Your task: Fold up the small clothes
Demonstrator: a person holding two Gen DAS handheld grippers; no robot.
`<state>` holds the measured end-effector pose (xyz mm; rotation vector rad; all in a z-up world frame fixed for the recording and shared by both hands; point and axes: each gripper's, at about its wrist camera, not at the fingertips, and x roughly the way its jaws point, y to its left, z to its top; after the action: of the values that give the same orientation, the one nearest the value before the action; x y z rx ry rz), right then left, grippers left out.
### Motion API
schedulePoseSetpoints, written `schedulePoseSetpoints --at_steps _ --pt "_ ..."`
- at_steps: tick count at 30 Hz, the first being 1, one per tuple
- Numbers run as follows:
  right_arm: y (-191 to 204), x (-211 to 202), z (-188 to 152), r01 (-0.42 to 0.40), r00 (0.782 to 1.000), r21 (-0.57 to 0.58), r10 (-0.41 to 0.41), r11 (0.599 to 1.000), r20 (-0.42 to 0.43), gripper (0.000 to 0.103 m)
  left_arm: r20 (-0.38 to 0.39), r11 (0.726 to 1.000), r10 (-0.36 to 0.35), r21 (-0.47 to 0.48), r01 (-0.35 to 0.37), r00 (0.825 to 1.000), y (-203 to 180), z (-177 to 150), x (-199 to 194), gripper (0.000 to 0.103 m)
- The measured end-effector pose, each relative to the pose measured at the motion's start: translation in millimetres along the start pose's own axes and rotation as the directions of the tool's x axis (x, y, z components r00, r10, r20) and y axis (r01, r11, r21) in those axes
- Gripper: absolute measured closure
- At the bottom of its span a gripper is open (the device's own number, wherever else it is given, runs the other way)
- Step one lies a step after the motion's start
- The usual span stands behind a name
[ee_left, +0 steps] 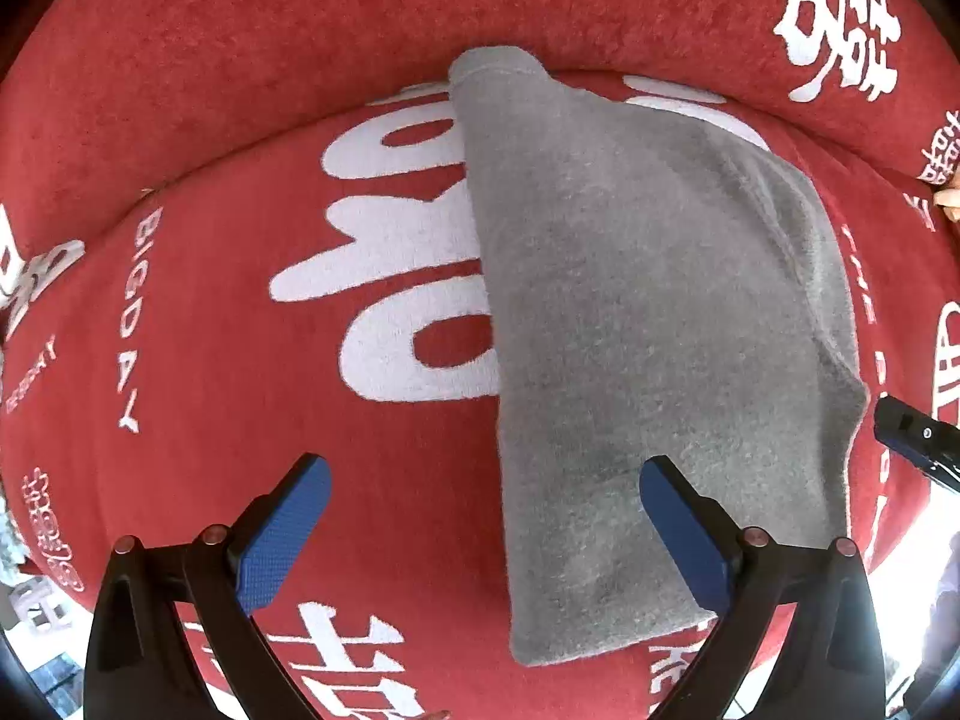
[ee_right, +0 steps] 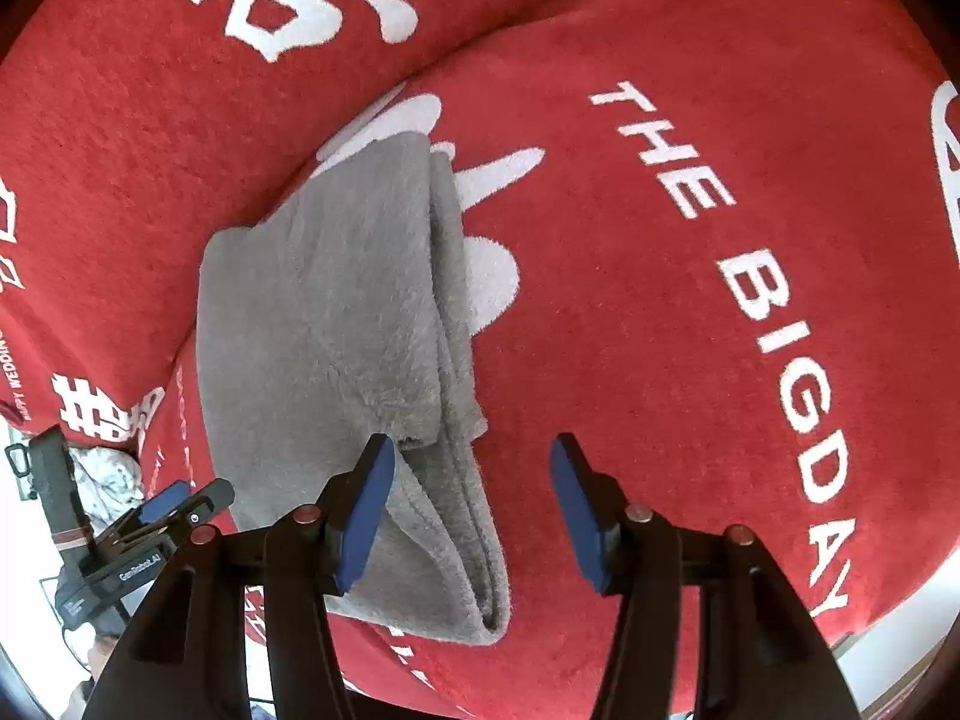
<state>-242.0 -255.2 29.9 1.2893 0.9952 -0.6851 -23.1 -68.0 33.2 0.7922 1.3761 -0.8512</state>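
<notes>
Grey fleece garment [ee_left: 648, 324] lies folded into a long strip on a red blanket [ee_left: 240, 120] with white lettering; in the left wrist view it runs from the far fold of the blanket down toward the camera, covering part of the big white letters [ee_left: 390, 228]; layered edges show along its right side. Left claw [ee_left: 486, 534] is spread wide, blue pads [ee_left: 282, 534] apart and holding nothing; its right finger sits over the near end of the garment, touching or hovering cannot be told; its left finger is over bare blanket. Tip of the right claw [ee_left: 912, 432] shows at the right edge of that view, just beside the garment's right corner.

Right wrist view: same garment [ee_right: 324, 324] lies left of centre, stacked layers visible along its right edge and at the near rounded fold; right claw [ee_right: 474, 510] is open wide, empty; its left pad is over the garment's near part, right pad over red blanket [ee_right: 660, 330]. "THE BIGDAY" text [ee_right: 750, 300] runs down the blanket well right of the garment. Left claw [ee_right: 180, 504] appears at lower left, near the garment's left edge.
</notes>
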Motion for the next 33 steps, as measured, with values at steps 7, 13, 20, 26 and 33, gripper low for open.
schedulePoseSetpoints --at_steps 7,13,20,26,33 --pt "-10 -1 9 -0.017 1.0 0.036 0.017 0.999 0.001 0.039 -0.012 1.0 -0.021 0.001 0.021 1.0 2 5 4 0.0" --pt "-12 1 19 -0.068 0.998 0.037 0.068 0.997 0.001 0.035 -0.046 0.998 -0.06 0.011 0.061 0.997 9 15 9 0.0" --pt "-20 24 44 -0.196 0.978 0.045 0.198 0.98 -0.061 0.035 -0.002 0.98 -0.184 -0.081 0.183 0.983 28 43 11 0.0" --pt "-18 54 57 -0.335 0.929 0.041 0.337 0.941 -0.154 0.035 -0.087 0.895 -0.445 -0.083 0.439 0.891 18 60 46 0.0" --pt "-2 75 67 -0.44 0.876 0.002 0.43 0.898 -0.22 0.033 -0.1 0.874 -0.483 -0.117 0.472 0.87 8 66 67 0.0"
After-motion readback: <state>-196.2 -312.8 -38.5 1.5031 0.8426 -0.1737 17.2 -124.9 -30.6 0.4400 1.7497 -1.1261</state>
